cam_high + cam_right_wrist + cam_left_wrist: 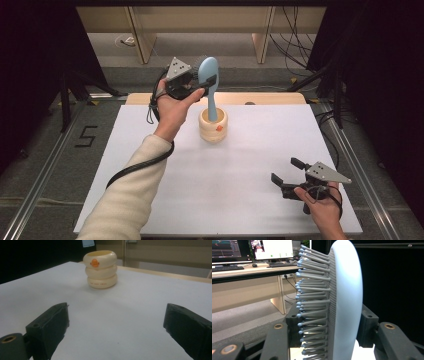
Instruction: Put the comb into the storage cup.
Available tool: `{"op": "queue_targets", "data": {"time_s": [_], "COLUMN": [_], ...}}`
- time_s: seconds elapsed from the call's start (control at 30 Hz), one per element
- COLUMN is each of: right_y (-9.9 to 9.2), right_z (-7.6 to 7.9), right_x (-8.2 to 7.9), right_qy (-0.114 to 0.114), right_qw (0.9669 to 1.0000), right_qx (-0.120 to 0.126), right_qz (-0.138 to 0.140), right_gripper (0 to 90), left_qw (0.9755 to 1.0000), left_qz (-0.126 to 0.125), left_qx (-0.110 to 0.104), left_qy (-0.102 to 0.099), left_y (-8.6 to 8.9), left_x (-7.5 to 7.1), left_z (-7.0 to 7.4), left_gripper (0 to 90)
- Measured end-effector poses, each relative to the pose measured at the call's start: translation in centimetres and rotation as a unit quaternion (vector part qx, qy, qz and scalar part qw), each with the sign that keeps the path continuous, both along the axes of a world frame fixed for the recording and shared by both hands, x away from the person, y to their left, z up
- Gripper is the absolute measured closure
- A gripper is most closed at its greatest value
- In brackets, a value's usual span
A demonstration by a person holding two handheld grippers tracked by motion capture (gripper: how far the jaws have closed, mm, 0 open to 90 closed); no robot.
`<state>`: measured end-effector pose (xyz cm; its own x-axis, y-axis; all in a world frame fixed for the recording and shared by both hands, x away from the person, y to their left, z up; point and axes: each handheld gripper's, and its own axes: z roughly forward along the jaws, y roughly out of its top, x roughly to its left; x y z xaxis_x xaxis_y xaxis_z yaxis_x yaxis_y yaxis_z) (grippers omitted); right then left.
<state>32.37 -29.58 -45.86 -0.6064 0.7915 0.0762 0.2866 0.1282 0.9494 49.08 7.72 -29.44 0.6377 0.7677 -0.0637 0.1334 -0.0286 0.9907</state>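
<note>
- The table [240, 200] fills the middle of the high view, its white top running from the lower edge up to a bare wooden strip at the far end.
- Your left forearm, in a cream sleeve [130, 200], comes in from the lower left of the high view and reaches up toward the centre top of the frame.
- Your left tongs [202, 86] sit in the upper middle of the high view, above the far end of the table; they are clamped on the head of the hairbrush [208, 70].
- The hairbrush is pale blue and stands nearly upright: its head is up between the tongs, and its handle runs down into the cup [213, 125].
- In the left gripper view the brush head [347, 302] fills the centre right of the frame, bristles pointing to the left, with one black jaw pressed on the bristle side and the other on the smooth back.
- Your right tongs [289, 170] rest low at the lower right of the high view, just over the table, with the jaws spread wide apart and nothing between them.
- The cup is cream, ribbed in three rings, with an orange mark; it stands upright on the table at the upper centre of the right gripper view [100, 268], well apart from your right tongs.
</note>
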Motion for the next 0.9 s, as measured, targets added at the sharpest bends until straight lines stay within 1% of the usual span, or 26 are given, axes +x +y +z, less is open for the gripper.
{"op": "queue_targets", "data": {"time_s": [0.27,0.37,0.9], "right_y": [0.02,0.02,0.05], "right_z": [-0.02,-0.02,-0.08], "right_x": [0.00,-0.01,-0.01], "right_qy": [0.002,0.002,0.004], "right_qw": [1.0000,1.0000,1.0000], "right_qx": [0.001,0.001,0.002], "right_qz": [0.000,0.000,0.000], "right_gripper": [7.3,7.3,7.3], "left_qw": [1.0000,1.0000,1.0000], "left_qz": [0.002,0.002,0.003], "left_qx": [-0.002,0.000,0.005], "left_qy": [-0.003,-0.004,0.000], "left_y": [0.12,0.04,-0.24], "left_x": [0.32,0.42,0.89], "left_z": [-0.02,-0.08,-0.55], "left_gripper": [49.5,49.5,49.5]}}
